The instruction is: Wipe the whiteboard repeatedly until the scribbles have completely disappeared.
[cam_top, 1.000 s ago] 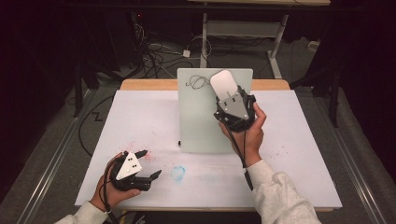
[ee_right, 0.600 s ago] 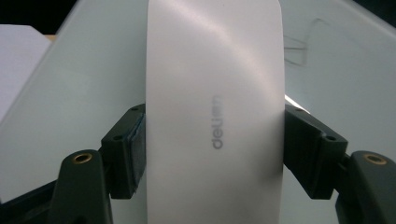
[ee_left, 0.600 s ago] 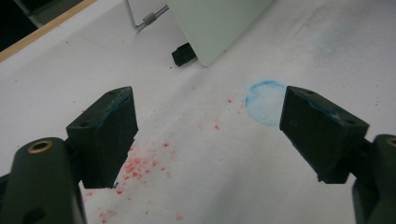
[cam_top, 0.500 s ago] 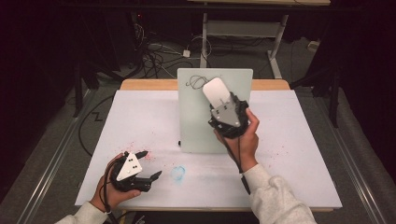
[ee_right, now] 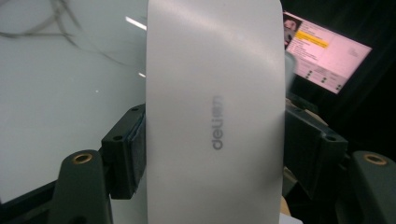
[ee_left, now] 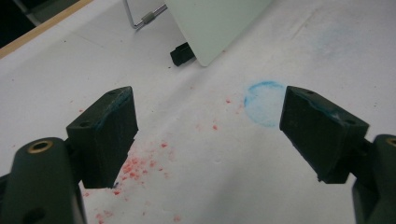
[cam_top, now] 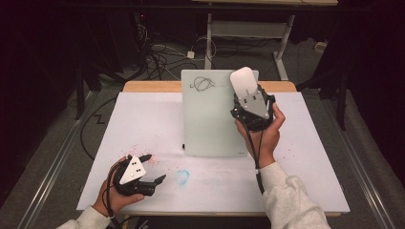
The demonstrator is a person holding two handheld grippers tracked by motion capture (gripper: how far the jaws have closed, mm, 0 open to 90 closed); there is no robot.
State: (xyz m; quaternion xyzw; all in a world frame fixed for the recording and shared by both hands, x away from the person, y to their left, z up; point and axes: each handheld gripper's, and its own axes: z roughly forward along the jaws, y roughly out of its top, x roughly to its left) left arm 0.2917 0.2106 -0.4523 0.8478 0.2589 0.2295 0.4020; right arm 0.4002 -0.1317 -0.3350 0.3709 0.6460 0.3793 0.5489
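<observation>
A white eraser (cam_top: 243,82) is clamped between the jaws of the right gripper (cam_top: 248,93), its long sides pressed by both pads, as seen in the right gripper view, where the eraser (ee_right: 215,112) stands upright with grey lettering on its face. In the high view it is held at the upper right corner of the whiteboard (cam_top: 210,119), which is propped on the white table (cam_top: 310,181). A black scribble (cam_top: 203,84) is seen near the board's top edge, just left of the eraser; whether the eraser touches the board cannot be told. The left gripper (cam_top: 155,169) is held low over the table's near left part, well apart from the board, its jaws spread with nothing between them. A blue smudge (ee_left: 265,102) and red specks (ee_left: 135,168) are seen on the table beneath it
</observation>
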